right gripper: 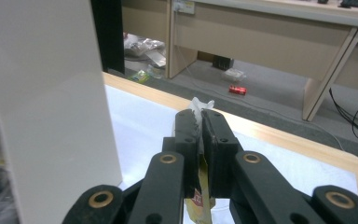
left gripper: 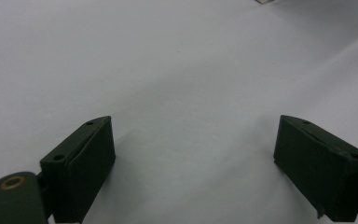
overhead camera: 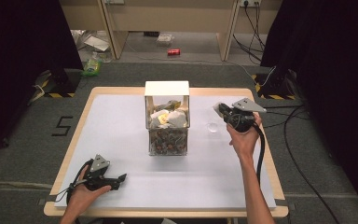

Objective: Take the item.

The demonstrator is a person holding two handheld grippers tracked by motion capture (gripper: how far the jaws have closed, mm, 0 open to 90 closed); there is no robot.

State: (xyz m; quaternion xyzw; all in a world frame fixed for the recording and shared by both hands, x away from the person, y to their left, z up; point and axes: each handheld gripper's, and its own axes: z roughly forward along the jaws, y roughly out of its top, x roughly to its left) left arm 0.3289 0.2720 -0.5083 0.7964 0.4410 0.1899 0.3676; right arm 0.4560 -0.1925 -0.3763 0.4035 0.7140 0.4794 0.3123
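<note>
The right claw (right gripper: 200, 122), at the clear bin's (overhead camera: 168, 133) three o'clock, pinches a yellow-and-white packet (right gripper: 199, 196); likely best kept pinched firmly while carried; the left claw (left gripper: 193, 154) rests agape, empty, on the tabletop (overhead camera: 121, 140).

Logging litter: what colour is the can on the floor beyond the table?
Red can, clearest in the high view.

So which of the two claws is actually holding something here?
The right claw, raised beside the clear box, is clamped on a small packet. The left claw rests open on the table.
</note>
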